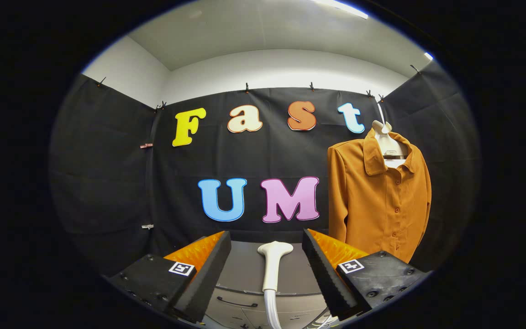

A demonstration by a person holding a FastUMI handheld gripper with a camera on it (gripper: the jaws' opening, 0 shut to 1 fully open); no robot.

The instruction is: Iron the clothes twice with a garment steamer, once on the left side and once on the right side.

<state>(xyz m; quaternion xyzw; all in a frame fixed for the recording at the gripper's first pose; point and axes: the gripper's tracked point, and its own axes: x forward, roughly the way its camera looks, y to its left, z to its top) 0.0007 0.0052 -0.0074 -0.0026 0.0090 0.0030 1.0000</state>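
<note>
An orange button-up shirt point(379, 201) hangs on a pale hanger point(384, 132) against the black wall, beyond my right finger and a little to its right. A white garment steamer head point(273, 260) with its hose running down toward me lies on a grey surface, between my two fingers and apart from both. My gripper point(266, 244) is open, with wide gaps on either side of the steamer head. The fingers hold nothing.
The steamer rests on a grey cabinet top point(244, 265) with a drawer handle point(237, 302) on its front. Black cloth walls close the booth on three sides. White wall and ceiling show above.
</note>
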